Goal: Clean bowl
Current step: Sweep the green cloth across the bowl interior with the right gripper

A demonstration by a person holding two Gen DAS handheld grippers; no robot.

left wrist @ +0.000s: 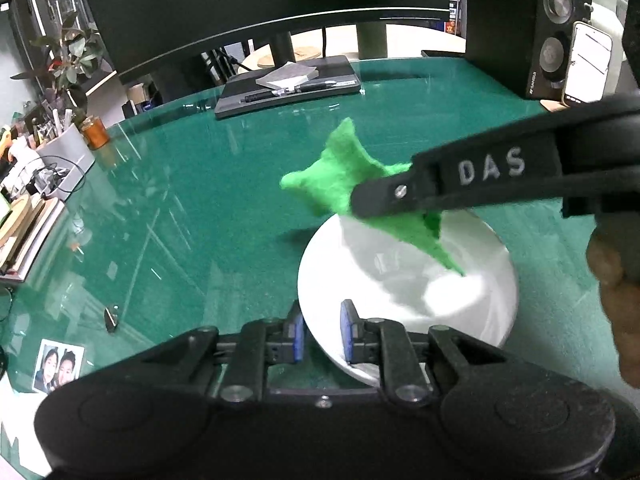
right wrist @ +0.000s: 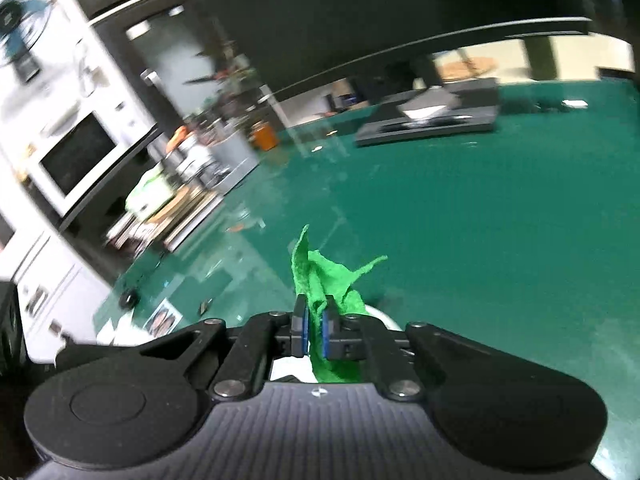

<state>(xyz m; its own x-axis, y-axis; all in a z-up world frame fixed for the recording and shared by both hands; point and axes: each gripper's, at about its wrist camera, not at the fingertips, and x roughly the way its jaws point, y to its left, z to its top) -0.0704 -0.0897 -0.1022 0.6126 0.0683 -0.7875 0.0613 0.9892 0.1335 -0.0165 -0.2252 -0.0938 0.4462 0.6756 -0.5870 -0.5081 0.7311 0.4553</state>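
While the right gripper [right wrist: 315, 330] pinches the green cloth [right wrist: 324, 280], the left gripper [left wrist: 323, 330] seemingly clamps the bowl [left wrist: 404, 280] rim.

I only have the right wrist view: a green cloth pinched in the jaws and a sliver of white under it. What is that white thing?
Observer: It is a white bowl standing on the green table. The left wrist view shows nearly all of it.
Reviewer: Is the cloth inside it?
Observer: The lower tip of the green cloth hangs down inside the bowl. I cannot tell whether it touches the surface.
Reviewer: What is the other hand doing?
Observer: The left gripper straddles the bowl's near rim, with one pad outside and one inside. It is unclear whether the pads press on it.
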